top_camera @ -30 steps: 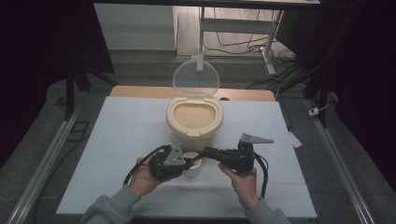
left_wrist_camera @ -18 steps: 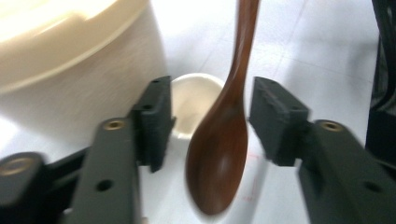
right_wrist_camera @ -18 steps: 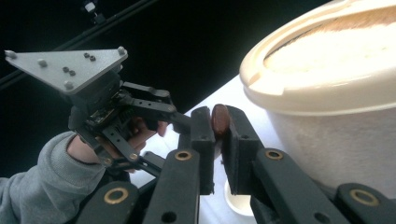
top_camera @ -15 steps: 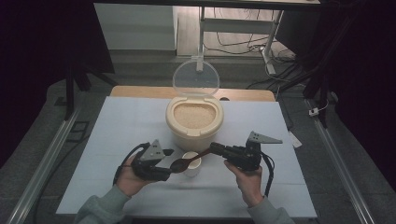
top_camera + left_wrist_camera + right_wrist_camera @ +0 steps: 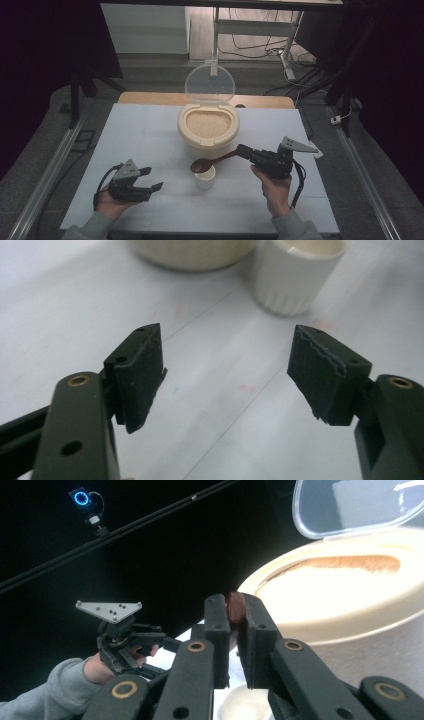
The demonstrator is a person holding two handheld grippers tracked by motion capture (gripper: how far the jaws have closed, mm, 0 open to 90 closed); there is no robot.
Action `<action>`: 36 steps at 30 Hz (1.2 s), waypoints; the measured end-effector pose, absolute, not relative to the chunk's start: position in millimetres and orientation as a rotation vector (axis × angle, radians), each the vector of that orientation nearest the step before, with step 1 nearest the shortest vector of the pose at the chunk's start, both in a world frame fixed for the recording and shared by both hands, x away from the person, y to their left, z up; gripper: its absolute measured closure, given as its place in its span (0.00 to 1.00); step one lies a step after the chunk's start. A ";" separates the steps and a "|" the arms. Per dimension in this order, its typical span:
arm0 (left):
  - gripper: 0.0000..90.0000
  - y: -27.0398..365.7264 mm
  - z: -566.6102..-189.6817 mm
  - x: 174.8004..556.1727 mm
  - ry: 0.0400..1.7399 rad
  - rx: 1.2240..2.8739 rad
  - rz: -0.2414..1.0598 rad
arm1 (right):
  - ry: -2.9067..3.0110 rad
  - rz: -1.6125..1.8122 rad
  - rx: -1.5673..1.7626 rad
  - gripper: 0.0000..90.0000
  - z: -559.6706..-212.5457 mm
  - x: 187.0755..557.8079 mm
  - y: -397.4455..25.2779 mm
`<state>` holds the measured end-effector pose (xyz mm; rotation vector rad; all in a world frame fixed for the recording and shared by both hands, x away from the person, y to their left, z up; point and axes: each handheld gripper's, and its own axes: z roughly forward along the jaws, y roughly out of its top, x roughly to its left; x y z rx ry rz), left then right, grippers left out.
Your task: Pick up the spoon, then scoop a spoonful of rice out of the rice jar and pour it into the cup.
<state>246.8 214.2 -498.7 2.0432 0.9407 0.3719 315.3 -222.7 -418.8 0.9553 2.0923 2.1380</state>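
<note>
A round cream container (image 5: 207, 125) full of rice stands mid-table with its clear lid (image 5: 210, 82) up. In front of it is a small white cup (image 5: 205, 179). A brown spoon (image 5: 202, 165) hovers with its bowl over the cup. My right gripper (image 5: 246, 151) is shut on the spoon's handle, and in the right gripper view the handle (image 5: 234, 604) sits pinched between the jaws of that gripper (image 5: 235, 614). My left gripper (image 5: 152, 181) rests low at the front left, open and holding nothing. In the left gripper view its gripper (image 5: 225, 375) faces the cup (image 5: 297, 275).
The white tabletop (image 5: 145, 135) has bare room on both sides of the container. Metal rails (image 5: 50, 170) run along the table's left and right. The left gripper (image 5: 120, 635) and a grey sleeve appear far off in the right gripper view.
My left gripper has drawn back from the cup, leftward and toward the table's front, and now stands open. The right gripper shifted slightly right, keeping the spoon over the cup.
</note>
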 end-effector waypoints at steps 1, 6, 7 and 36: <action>0.32 218.3 -499.7 246.2 0.955 2.040 0.383 | 2.084 2.119 0.947 0.93 -416.4 315.0 -225.0; 0.31 230.9 -505.4 246.3 0.996 2.021 0.394 | 2.056 2.106 0.949 0.93 -413.0 315.5 -230.2; 0.31 230.9 -505.4 246.3 0.996 2.021 0.394 | 2.056 2.106 0.949 0.93 -413.0 315.5 -230.2; 0.24 231.4 -509.4 249.0 1.029 2.038 0.385 | 1.888 2.079 0.936 0.93 -367.0 342.5 -239.7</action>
